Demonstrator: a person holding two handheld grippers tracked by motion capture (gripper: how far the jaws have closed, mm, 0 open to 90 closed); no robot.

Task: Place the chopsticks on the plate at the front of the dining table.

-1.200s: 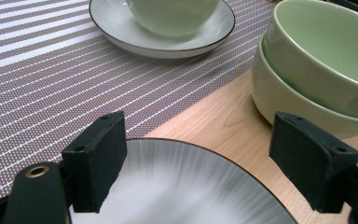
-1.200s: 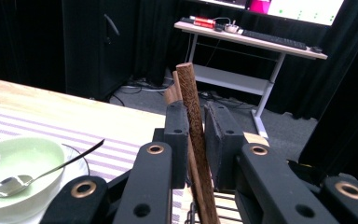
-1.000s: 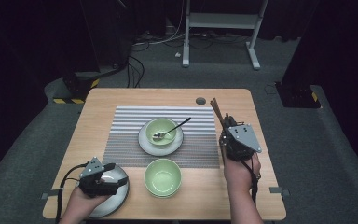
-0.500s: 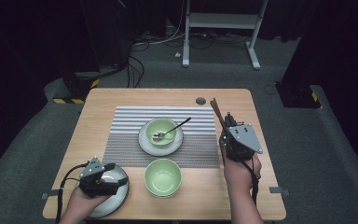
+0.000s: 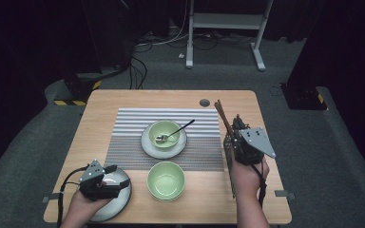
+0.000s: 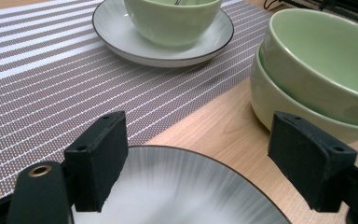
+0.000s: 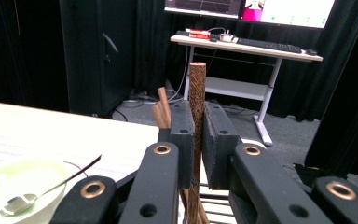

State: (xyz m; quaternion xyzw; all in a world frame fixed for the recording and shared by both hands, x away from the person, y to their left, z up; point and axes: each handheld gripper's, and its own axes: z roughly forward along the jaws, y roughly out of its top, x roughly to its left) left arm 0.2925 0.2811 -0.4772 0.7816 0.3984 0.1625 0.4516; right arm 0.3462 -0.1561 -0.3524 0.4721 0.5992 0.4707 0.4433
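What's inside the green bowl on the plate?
A spoon lies in the bowl, its handle sticking out over the rim. Any food under it can't be made out.

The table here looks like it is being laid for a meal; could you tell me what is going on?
A person is working with a gripper in each hand. The right gripper is shut on wooden chopsticks, held upright at the table's right side. The left gripper is open, jaws either side of the rim of a grey plate at the front left corner. On the striped placemat a green bowl with a spoon sits on a plate; two stacked green bowls stand in front.
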